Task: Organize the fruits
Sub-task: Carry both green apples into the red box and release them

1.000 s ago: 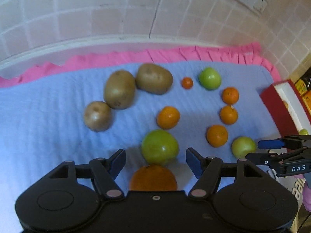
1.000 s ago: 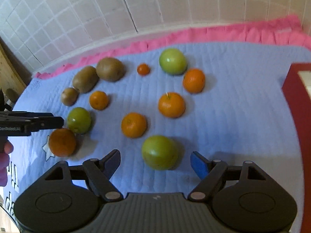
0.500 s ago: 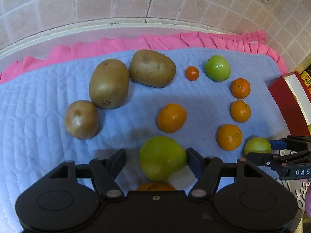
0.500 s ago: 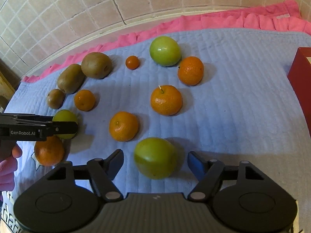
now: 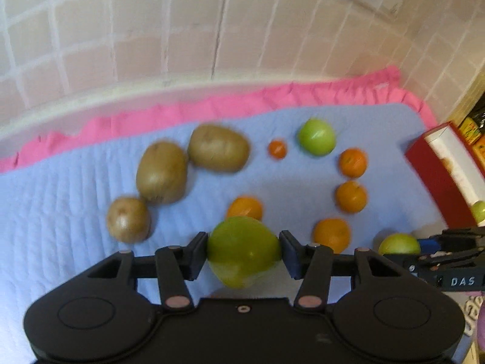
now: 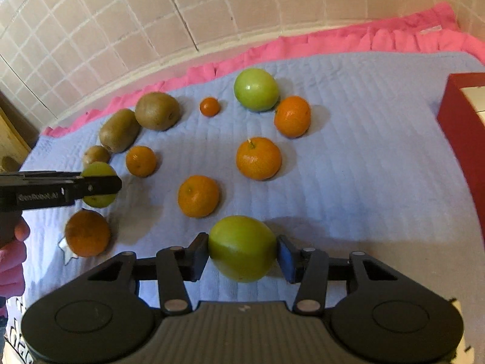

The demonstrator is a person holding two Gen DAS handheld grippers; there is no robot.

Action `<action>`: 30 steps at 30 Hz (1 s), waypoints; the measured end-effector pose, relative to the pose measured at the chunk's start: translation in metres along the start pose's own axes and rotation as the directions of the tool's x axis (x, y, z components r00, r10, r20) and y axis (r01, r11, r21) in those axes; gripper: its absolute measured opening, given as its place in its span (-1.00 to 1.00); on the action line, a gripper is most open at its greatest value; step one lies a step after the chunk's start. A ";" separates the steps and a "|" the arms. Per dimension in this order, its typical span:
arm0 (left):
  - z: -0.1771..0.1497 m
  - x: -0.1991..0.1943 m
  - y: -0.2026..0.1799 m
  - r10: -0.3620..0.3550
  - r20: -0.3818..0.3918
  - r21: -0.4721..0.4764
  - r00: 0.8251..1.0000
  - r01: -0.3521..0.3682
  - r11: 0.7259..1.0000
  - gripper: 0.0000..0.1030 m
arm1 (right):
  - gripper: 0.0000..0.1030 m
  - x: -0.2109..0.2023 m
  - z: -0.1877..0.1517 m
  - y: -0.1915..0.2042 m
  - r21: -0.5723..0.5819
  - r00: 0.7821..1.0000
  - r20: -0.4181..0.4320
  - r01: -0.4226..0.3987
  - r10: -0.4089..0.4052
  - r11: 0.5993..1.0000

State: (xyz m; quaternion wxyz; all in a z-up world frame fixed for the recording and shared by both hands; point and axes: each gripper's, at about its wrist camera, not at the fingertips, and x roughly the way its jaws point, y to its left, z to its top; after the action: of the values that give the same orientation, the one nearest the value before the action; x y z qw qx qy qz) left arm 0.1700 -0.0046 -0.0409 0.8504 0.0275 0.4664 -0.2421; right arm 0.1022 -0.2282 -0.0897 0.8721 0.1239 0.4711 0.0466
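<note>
Left gripper (image 5: 243, 250) jaws had just closed, clamped on green apple (image 5: 242, 250) at 6 o'clock. Right gripper (image 6: 242, 250) likewise, clamped on second green apple (image 6: 242, 248). Oranges, kiwis, third green apple (image 6: 256, 89) at 12 o'clock remained loose on blue mat (image 6: 363, 166). Sorting judged barely begun.

Open blue mat (image 6: 363, 163) lying clear between oranges (image 6: 258, 158) and red box (image 6: 460, 127), easy pass. Kiwis (image 6: 119, 130) crowding far left, tiled wall (image 6: 212, 9) blocking behind.
</note>
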 end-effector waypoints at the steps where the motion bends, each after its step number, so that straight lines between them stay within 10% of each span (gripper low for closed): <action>1: 0.004 -0.005 -0.005 -0.005 0.017 0.011 1.000 0.004 1.000 0.19 | -0.03 -0.009 0.001 -0.002 0.004 1.000 0.019 -0.004 0.004 1.000; 15: 0.098 -0.031 -0.176 -0.331 0.164 0.306 0.929 0.271 0.913 0.19 | -0.03 -0.167 -0.009 -0.100 0.152 0.927 0.302 0.184 -0.222 0.971; 21: 0.124 0.018 -0.262 -0.459 0.034 0.355 0.888 0.418 0.836 0.19 | -0.03 -0.194 -0.029 -0.171 0.256 0.895 0.251 0.307 -0.369 0.917; 30: 0.115 0.111 -0.371 -0.481 -0.220 0.410 0.848 0.528 0.744 0.19 | -0.03 -0.159 -0.047 -0.232 0.273 0.932 0.088 0.318 -0.352 0.908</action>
State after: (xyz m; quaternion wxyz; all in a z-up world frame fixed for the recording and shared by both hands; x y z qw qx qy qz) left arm 0.1469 -0.4061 0.0008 0.6975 0.1107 0.4283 -0.5637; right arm -0.0331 -0.4759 -0.0461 0.8739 0.1545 0.4271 -0.1732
